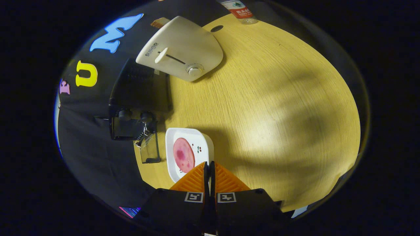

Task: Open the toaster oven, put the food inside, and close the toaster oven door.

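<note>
In the gripper view, the tool (209, 164) hung over the near part of a wooden counter (279, 108), its two fingers (193, 178) pressed together with hardly a slit between them and nothing held. Their tips lay over the near rim of a white plate (206, 144), a square one with rounded corners, which rested on the counter just ahead of the fingers. On the plate lay the food (183, 155), a round pink slice with a darker blotch in its middle, set toward the plate's left half; the fingertips were just beside its near edge, and whether they touched it could not be told. A few small dark marks showed on the bare white of the plate to the right of the slice.

Beyond the plate and to its left stood the toaster oven (139, 95), a black box at the counter's edge against the black cloth wall. Its glass door (150, 149) hung open, folded down toward the plate, with a small metal spring or chain showing at the hinge. Two dark knobs (134, 114) sat on the oven's front. The inside was too dark to make out.

Farther off, beyond the oven, lay a cream-white toaster (183, 49) with a slide lever and a round dial on its face. A brown slice (159, 22) stuck out at its far end. At the far edge of the counter stood a clear bottle (242, 13) with a red and white label, near a dark oval hole (217, 28) in the wood. Broad soft shadows crossed the right of the counter.
</note>
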